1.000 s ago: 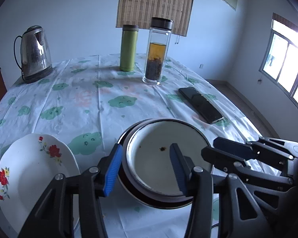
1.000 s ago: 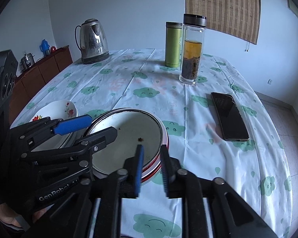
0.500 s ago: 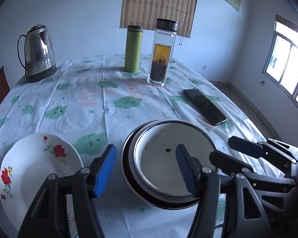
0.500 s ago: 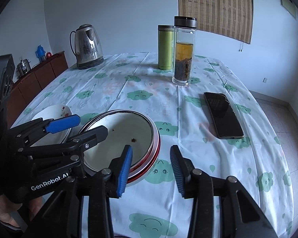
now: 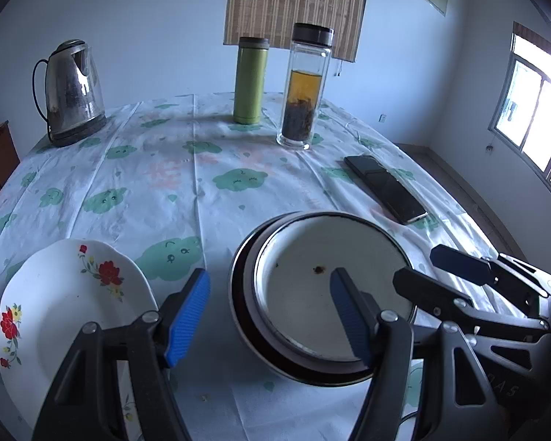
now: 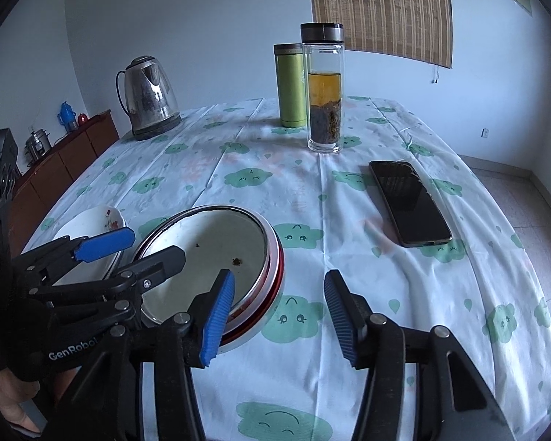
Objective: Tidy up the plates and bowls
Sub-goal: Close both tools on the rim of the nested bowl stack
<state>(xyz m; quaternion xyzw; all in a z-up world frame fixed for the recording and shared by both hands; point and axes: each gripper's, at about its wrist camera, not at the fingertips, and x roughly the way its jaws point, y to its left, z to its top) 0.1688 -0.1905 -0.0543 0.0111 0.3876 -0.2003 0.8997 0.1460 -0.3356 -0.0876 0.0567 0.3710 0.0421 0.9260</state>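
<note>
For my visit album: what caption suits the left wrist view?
Open left tongs hover over stacked bowls, beside a flowered plate on a cloud-print tablecloth.

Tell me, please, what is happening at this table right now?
A person is sorting dishes with a two-finger tool in each hand. Both tools have just been opening and grip nothing now. The left tool straddles the near rim of the stacked bowls, and the right tool sits at their right edge, pads clear. A flowered plate lies apart to the left, not yet stacked.
</note>
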